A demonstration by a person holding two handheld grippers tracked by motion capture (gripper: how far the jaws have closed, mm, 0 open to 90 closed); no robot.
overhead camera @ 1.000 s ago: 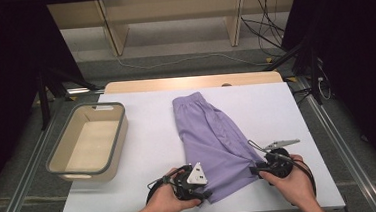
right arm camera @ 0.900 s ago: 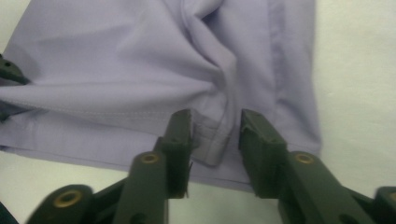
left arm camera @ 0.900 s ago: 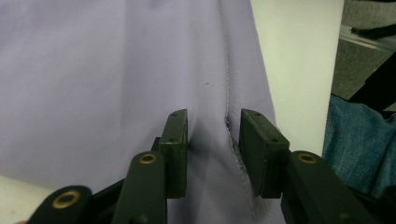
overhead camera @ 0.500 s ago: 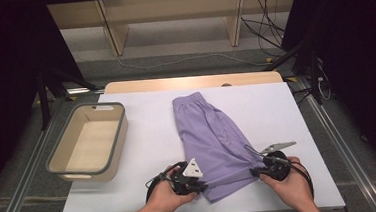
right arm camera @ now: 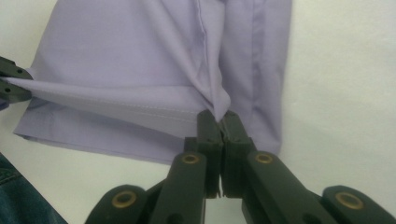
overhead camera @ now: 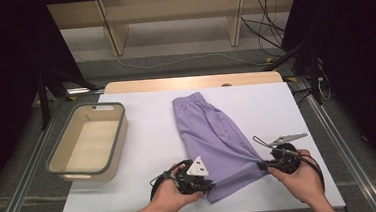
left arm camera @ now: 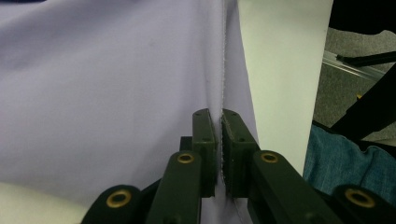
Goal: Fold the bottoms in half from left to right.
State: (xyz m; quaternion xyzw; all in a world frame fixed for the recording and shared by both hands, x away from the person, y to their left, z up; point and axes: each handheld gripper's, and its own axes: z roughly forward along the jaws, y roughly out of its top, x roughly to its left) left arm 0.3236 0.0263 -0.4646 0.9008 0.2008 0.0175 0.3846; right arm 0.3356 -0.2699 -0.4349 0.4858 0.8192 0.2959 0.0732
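Observation:
A pair of lilac shorts [overhead camera: 213,134] lies on the white table [overhead camera: 149,154], waistband at the far end. At the near hem, my left gripper [overhead camera: 209,185] is shut on the left corner of the cloth. My right gripper [overhead camera: 260,165] is shut on the right corner. The hem edge is drawn taut between them, a little off the table. The left gripper view has the left gripper [left arm camera: 219,114] pinching a stitched seam of the shorts [left arm camera: 116,70]. In the right gripper view my right gripper [right arm camera: 223,116] clamps a bunched fold of the shorts [right arm camera: 140,46], and the left gripper's jaws [right arm camera: 11,84] appear at the left edge.
A beige basket with a grey rim [overhead camera: 119,126] stands on the left part of the table. Metal rails run along both sides of the table. Wooden shelving and cables sit on the floor beyond the far edge. The table's near edge is close to both hands.
Both grippers have closed on the hem corners. The near hem, flat a second ago, is now pulled up and stretched between them; the right hand rose slightly.

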